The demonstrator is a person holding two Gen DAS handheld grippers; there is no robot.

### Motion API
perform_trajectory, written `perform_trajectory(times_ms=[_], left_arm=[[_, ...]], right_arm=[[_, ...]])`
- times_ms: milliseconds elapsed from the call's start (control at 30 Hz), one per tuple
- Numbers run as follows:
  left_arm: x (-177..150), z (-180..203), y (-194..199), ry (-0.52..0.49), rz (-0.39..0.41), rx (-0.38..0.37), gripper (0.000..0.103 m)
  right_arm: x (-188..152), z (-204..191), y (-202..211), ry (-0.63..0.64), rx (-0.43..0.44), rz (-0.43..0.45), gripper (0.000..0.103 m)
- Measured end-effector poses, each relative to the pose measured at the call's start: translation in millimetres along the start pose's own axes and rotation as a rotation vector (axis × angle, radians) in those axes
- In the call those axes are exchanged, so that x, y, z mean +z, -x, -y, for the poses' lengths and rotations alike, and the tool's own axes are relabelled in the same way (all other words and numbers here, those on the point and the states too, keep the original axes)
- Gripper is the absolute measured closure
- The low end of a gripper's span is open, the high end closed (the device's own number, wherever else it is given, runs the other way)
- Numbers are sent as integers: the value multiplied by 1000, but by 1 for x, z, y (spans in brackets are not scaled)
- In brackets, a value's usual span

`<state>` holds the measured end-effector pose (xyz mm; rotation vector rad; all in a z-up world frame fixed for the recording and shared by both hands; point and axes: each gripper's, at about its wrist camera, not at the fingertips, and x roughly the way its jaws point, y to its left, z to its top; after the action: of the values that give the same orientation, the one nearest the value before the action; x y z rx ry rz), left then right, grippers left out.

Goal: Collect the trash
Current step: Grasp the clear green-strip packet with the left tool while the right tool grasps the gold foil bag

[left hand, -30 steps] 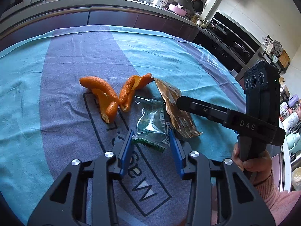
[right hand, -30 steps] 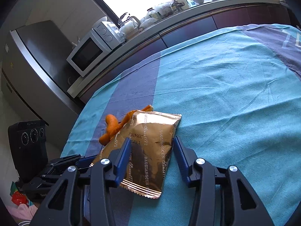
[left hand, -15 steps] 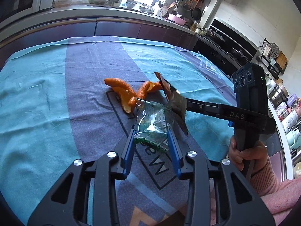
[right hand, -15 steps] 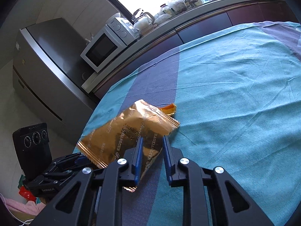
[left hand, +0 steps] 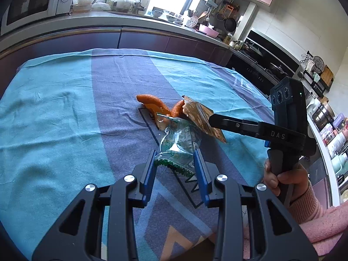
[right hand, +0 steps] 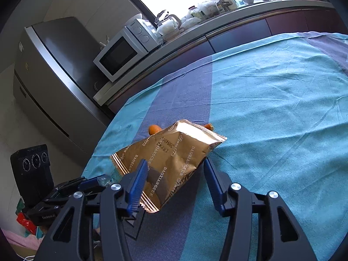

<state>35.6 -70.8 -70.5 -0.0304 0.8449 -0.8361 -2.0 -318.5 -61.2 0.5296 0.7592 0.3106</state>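
A clear plastic wrapper with a green zigzag edge lies between the blue pads of my left gripper, whose jaws stand apart around it. A gold snack bag lies tilted between the fingers of my right gripper, which is open. The bag also shows in the left wrist view against the right gripper's finger. Orange peels lie on the cloth just beyond both wrappers, mostly hidden behind the bag in the right wrist view.
The table wears a teal and purple cloth. A kitchen counter with a microwave runs behind it, and a fridge stands off the table's edge. A stove is at the far right.
The right gripper shut on the gold bag and lifted it, then opened again; the bag now rests between its spread fingers. The left gripper pulled back a little with the clear wrapper between its pads.
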Motion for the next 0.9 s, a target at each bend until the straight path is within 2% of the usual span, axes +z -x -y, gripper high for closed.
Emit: perform_trajectory(times_ms=[133,400,500,667,733,800,900], left_arm=[[-2,1,2,2,2,-1,69],[-2,3,7,-10,22,-36,69],[-3,5,10,-14,28,-63,70],[-7,9,14,-29,28,-66,70],[-8,9,14,-29,26,-60,70],[-8,5,11,-21,20,-55,70],[-10,0,8,-5,7,-36,70]], right_arm=[[-3,6,-3,-60,40,-18,45],[-4,-5,-7,-61,84,-21,40],[-4,-10,-12,-66,117,-28,40],[-2,-15,-22,-56,126,-30,40],[-1,-16,-25,-50,127,-38,44],[-1,-15,-29,-55,125,-53,64],[-4,-14,-29,-64,132,-57,77]])
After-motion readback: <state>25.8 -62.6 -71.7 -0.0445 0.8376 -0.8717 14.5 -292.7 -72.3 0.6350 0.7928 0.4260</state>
